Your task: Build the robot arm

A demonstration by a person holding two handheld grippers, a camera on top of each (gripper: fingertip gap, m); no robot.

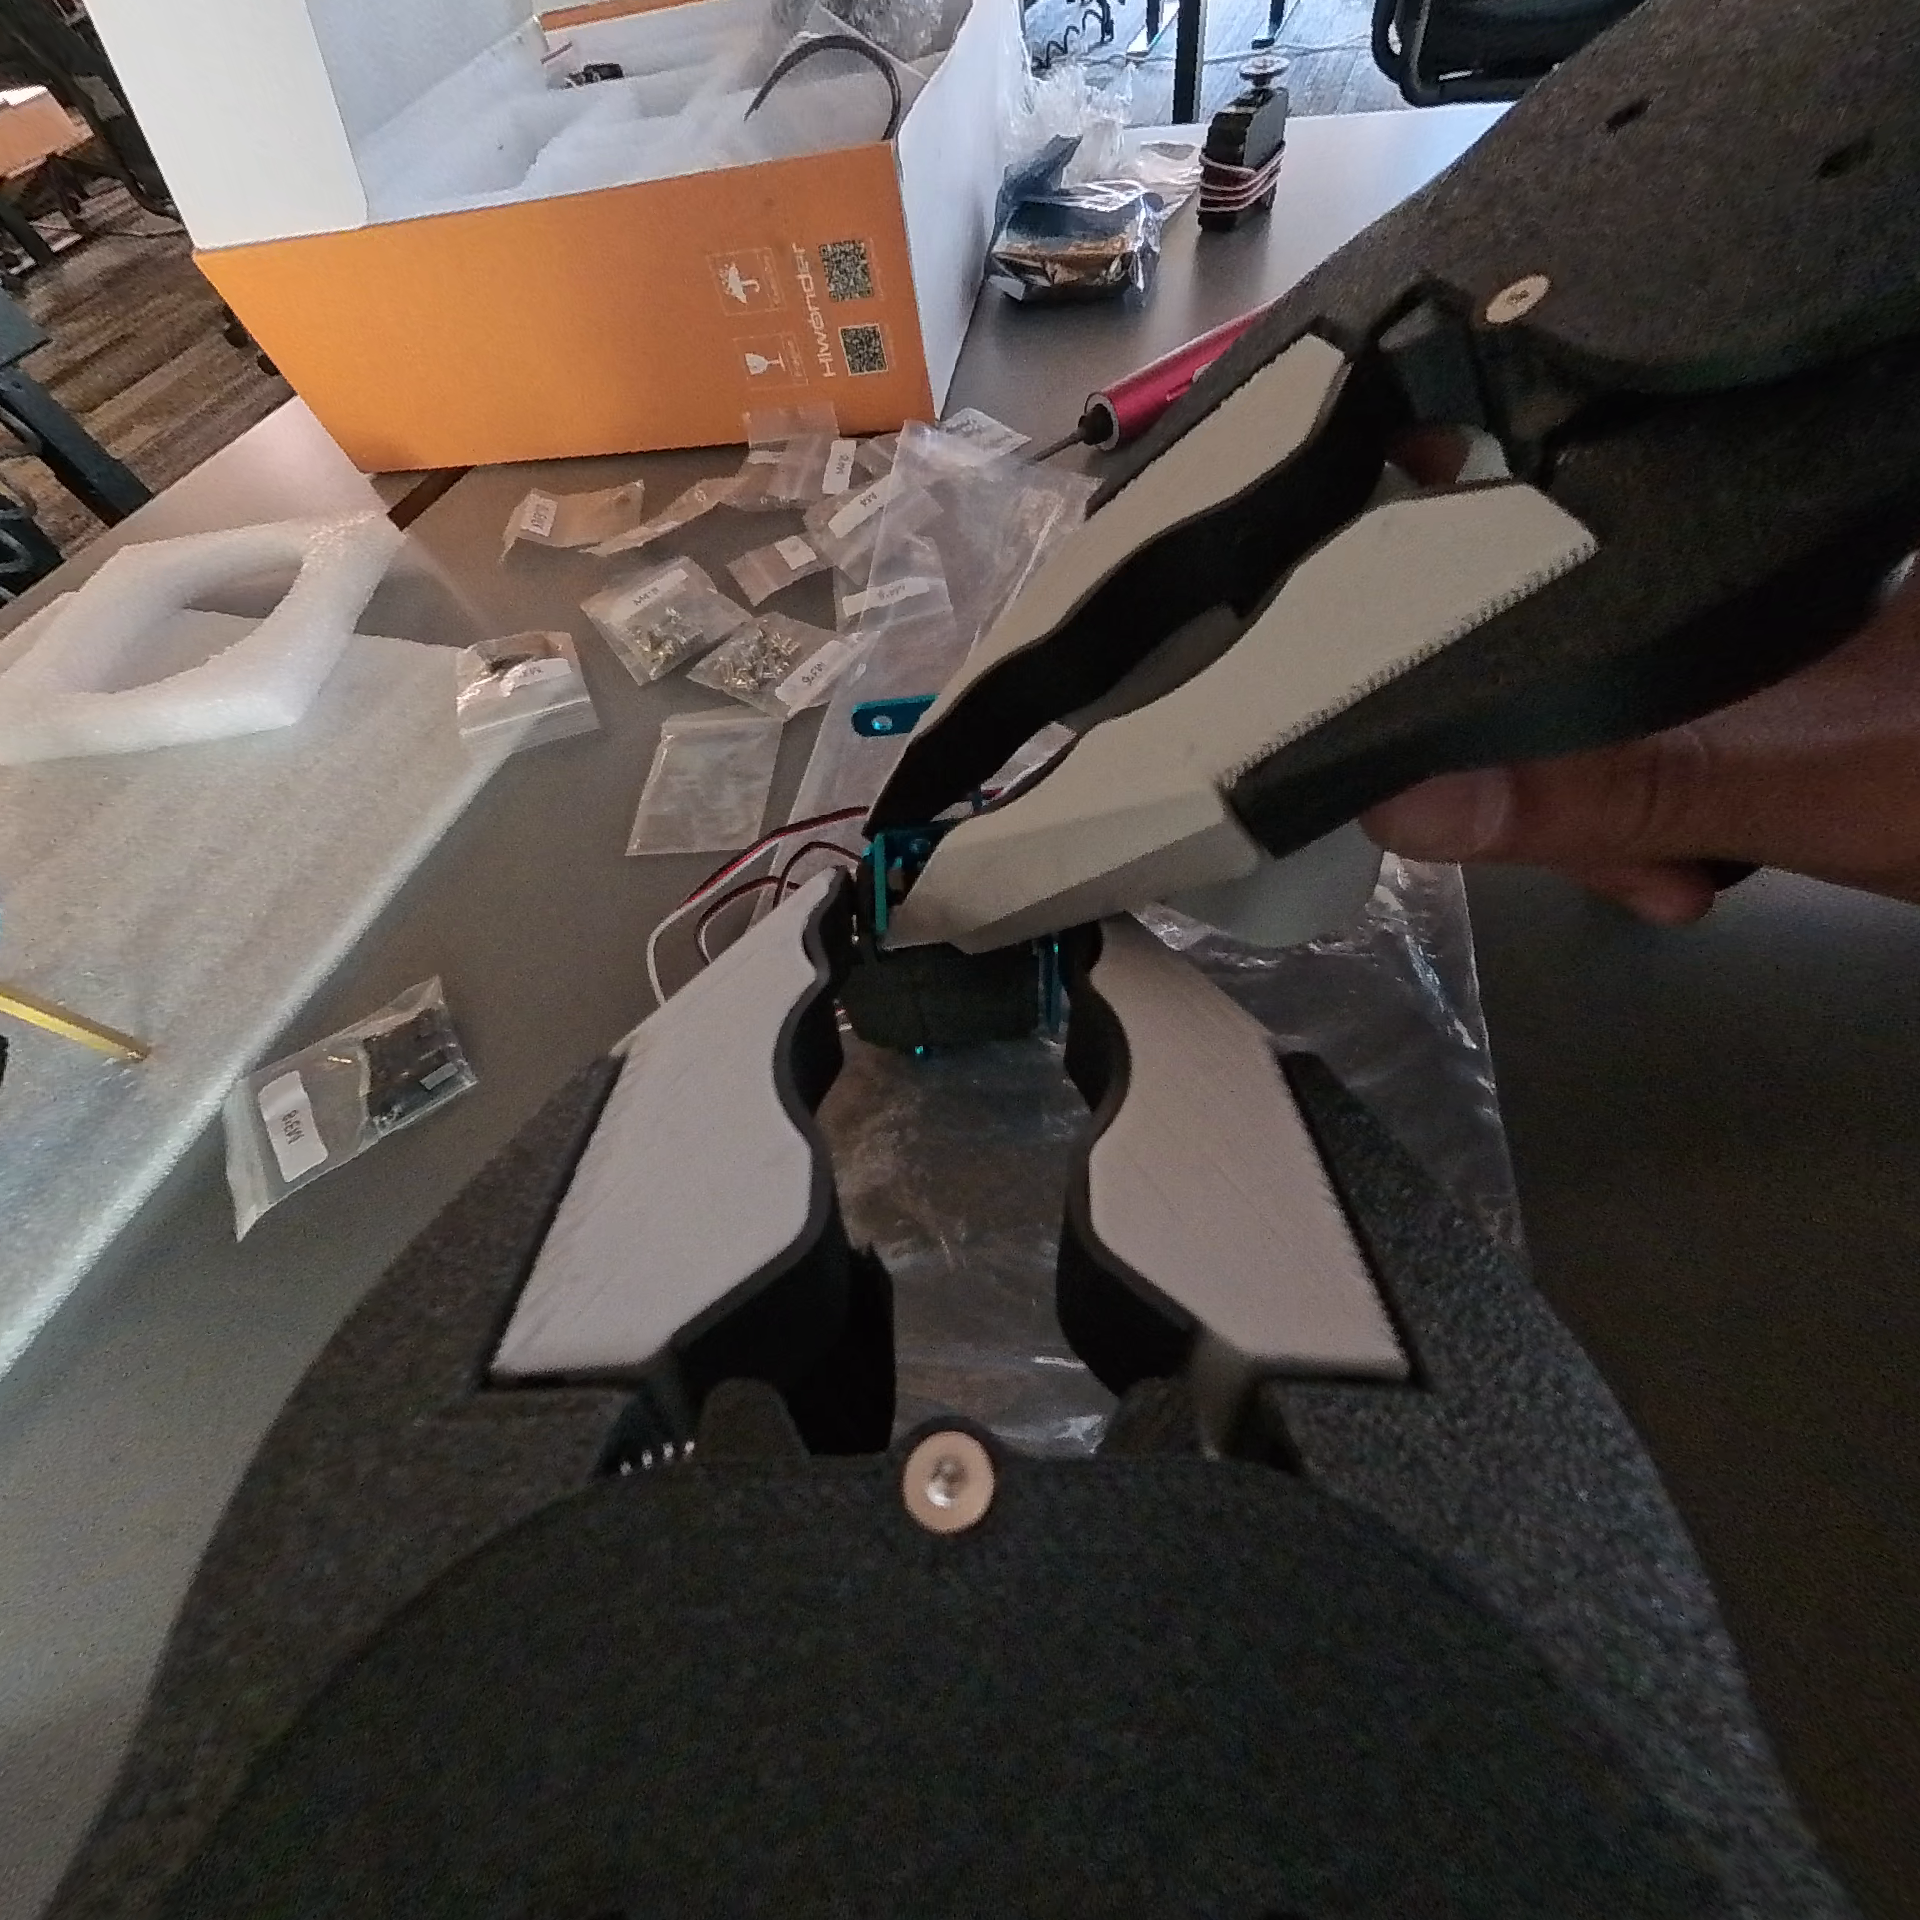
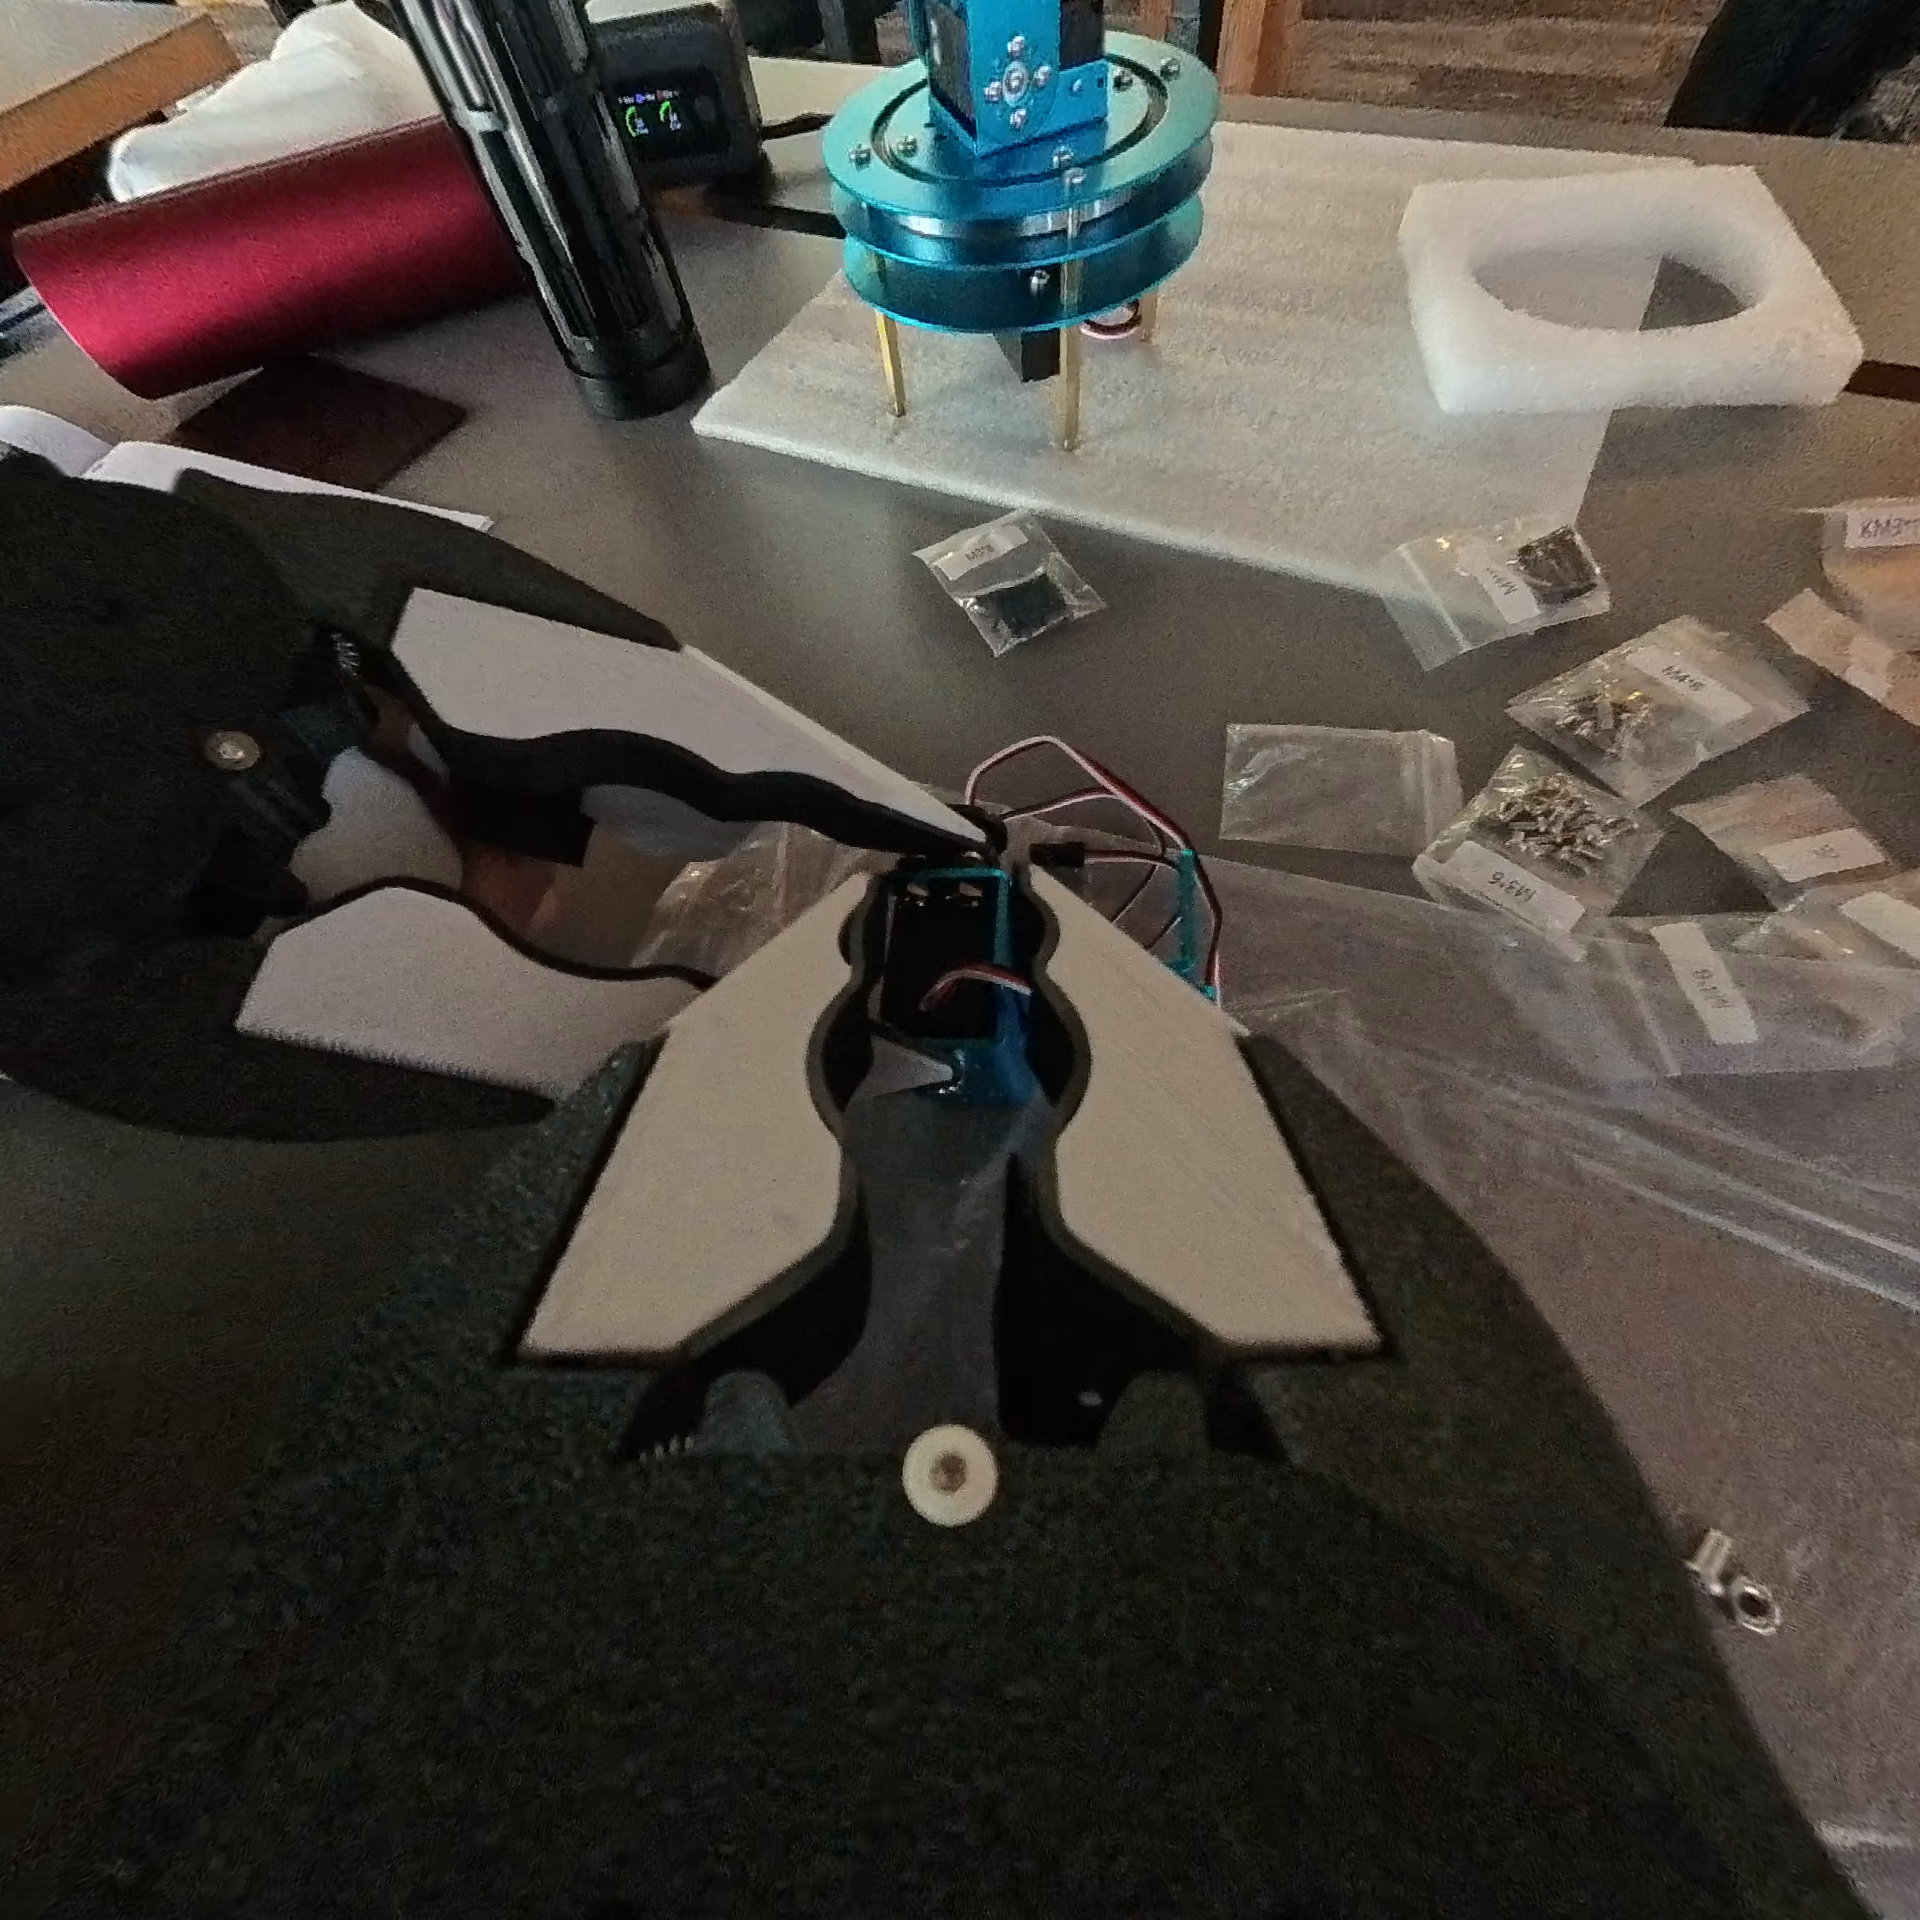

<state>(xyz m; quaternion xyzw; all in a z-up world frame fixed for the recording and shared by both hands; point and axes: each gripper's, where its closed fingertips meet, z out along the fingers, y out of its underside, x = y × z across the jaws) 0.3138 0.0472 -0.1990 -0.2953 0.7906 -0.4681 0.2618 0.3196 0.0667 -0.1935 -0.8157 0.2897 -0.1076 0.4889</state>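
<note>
A black servo [image 1: 935,1003] in a blue metal bracket [image 1: 883,862] sits just above a clear plastic bag on the grey table. My left gripper [image 1: 964,914] is shut on the servo, one finger on each side. My right gripper [image 1: 891,878] comes in from the upper right and pinches the bracket's top end. In the right wrist view my right gripper [image 2: 945,888] is shut on the bracket [image 2: 1003,997] and servo [image 2: 925,966]. The left gripper's upper finger [image 2: 727,717] reaches in from the left. Red, white and black wires [image 2: 1039,758] trail from the servo.
Several small bags of screws [image 1: 675,623] lie behind the servo. An orange and white box [image 1: 582,312], a foam ring [image 1: 177,644] and a red screwdriver [image 1: 1174,384] lie farther back. A blue round base [image 2: 1018,187] stands on a foam sheet [image 2: 1195,457], beside a black cylinder [image 2: 582,208]. Left and right tips are no more than a few centimetres apart.
</note>
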